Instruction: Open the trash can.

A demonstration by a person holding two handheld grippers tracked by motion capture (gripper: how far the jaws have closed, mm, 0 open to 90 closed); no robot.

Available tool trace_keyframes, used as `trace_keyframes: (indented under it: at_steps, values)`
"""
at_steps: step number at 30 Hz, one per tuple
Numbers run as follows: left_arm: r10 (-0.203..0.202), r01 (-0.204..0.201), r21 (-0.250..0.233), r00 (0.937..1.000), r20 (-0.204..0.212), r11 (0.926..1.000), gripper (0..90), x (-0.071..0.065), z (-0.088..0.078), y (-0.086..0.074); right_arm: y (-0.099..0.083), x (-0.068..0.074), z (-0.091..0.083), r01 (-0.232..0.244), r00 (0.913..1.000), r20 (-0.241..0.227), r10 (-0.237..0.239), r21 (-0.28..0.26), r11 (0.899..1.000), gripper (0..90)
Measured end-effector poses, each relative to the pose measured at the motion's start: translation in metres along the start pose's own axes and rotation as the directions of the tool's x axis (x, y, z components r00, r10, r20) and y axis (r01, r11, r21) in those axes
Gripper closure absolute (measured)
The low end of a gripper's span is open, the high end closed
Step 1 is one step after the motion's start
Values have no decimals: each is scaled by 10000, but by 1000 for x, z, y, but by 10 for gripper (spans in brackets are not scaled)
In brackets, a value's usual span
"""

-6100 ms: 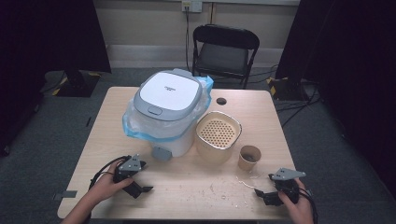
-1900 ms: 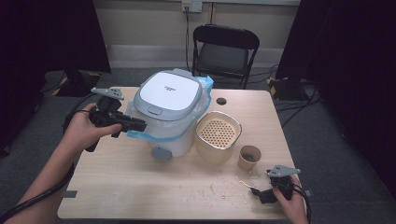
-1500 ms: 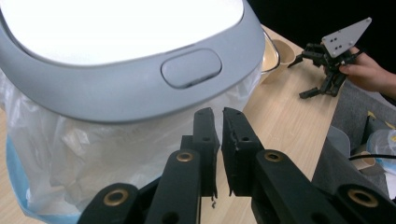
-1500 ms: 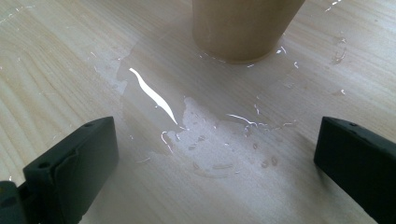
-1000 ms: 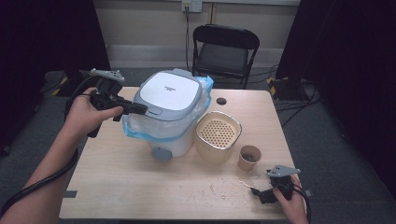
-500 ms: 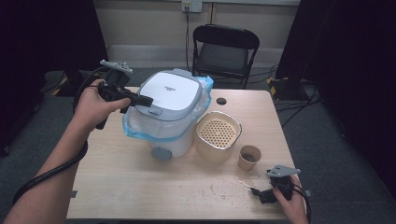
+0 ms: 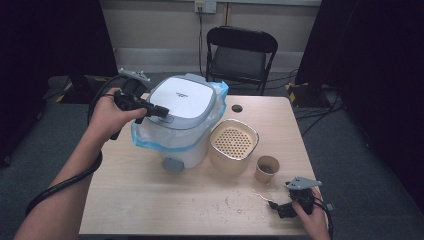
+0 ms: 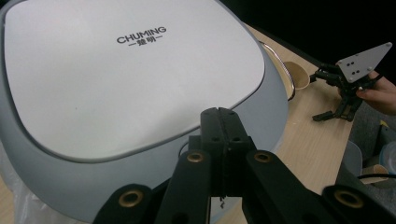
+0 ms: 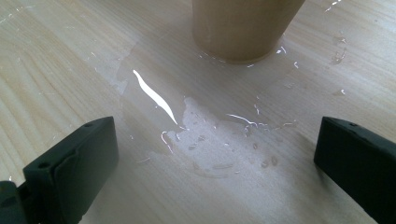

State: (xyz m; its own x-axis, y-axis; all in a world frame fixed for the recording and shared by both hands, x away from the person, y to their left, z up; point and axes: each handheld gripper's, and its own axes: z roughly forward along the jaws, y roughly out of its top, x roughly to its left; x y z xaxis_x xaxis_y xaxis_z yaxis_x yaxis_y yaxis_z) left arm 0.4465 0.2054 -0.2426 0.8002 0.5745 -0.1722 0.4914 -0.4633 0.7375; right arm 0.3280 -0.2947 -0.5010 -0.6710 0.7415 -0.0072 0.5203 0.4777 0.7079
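I am bringing my left hand-held gripper [image 7: 161,111], jaws pressed together, up from the table [image 7: 150,200] to the near-left edge of the rice cooker [image 7: 182,100] lid; it probably presses the lid release next. My right hand-held gripper [image 7: 280,207] is staying low, jaws spread, facing the paper cup [image 7: 266,168] and a puddle [image 9: 219,140].

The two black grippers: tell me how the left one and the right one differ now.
The left gripper has its jaws shut, raised against the grey-and-white cooker lid; the right gripper has its jaws open, low over the wet wooden table near the brown paper cup. Both are hand-held, with trailing cables.
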Motion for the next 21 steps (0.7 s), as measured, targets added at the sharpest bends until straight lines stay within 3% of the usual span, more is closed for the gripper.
trace_keyframes:
  at_steps: [21]
  values:
    - [-3,3,-30,10000,-56,10000,900,-1,3,-3,0,0,0,-7,10000,-14,7,17,10000,0]
